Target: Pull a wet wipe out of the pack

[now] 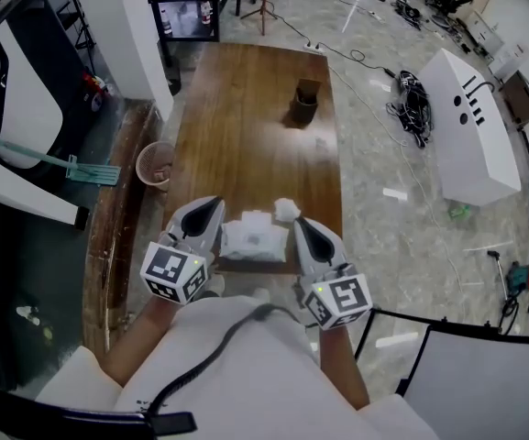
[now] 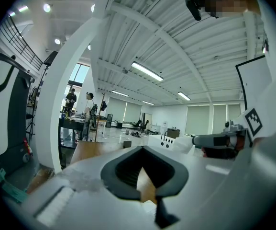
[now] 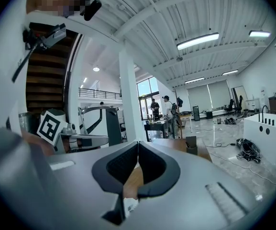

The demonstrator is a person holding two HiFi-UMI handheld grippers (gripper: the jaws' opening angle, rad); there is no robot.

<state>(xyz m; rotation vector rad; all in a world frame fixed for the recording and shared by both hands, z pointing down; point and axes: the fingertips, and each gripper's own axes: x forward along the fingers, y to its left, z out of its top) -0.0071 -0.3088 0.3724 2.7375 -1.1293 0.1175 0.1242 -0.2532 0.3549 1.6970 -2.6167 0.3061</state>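
Observation:
The white wet wipe pack [image 1: 253,239] lies on the wooden table [image 1: 246,108] near its front edge, between my two grippers. A crumpled white wipe [image 1: 287,209] rests just beyond the pack's right corner. My left gripper [image 1: 214,206] hovers at the pack's left side, its jaws shut with nothing between them [image 2: 141,148]. My right gripper [image 1: 302,224] is held at the pack's right side, jaws also shut and empty [image 3: 138,144]. Both point nearly level across the table. In each gripper view the pack is hidden below the jaws.
A dark cup [image 1: 305,102] stands far down the table. A round pot [image 1: 156,163] sits on the floor by the table's left edge. A long white box [image 1: 470,126] and a tangle of cables [image 1: 413,99] lie on the floor to the right.

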